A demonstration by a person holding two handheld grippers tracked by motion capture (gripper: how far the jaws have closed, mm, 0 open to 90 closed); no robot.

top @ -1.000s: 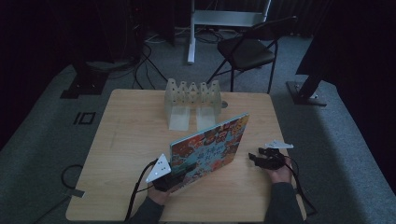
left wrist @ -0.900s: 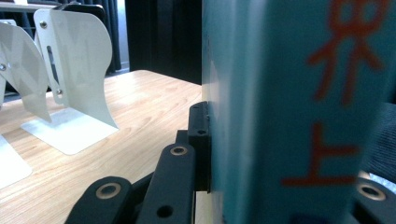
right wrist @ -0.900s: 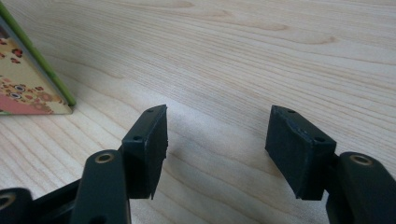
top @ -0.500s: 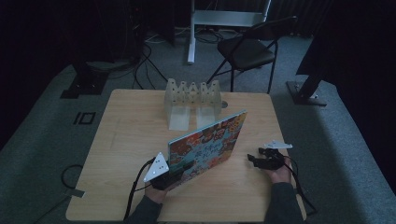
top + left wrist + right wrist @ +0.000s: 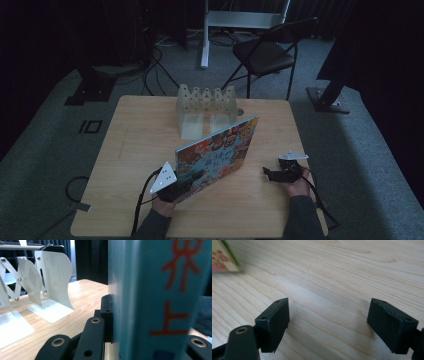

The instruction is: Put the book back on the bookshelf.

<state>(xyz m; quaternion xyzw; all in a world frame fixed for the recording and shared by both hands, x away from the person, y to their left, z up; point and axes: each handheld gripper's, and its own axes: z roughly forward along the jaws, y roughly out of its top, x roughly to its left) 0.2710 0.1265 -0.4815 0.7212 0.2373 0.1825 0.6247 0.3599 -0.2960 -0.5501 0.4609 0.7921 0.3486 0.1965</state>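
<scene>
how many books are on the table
1: a colourful picture book stands on edge near the table's middle, clamped at its near corner by the left gripper. Nothing visible in the white rack.

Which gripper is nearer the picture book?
Left. The left gripper is clamped on the picture book; the right gripper sits open on the table, apart from the book.

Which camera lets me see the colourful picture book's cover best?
The high view: the book stands on edge there, its whole cartoon cover facing the camera. The left gripper view shows its teal spine with red letters up close; the right gripper view catches a blurry corner.
</scene>
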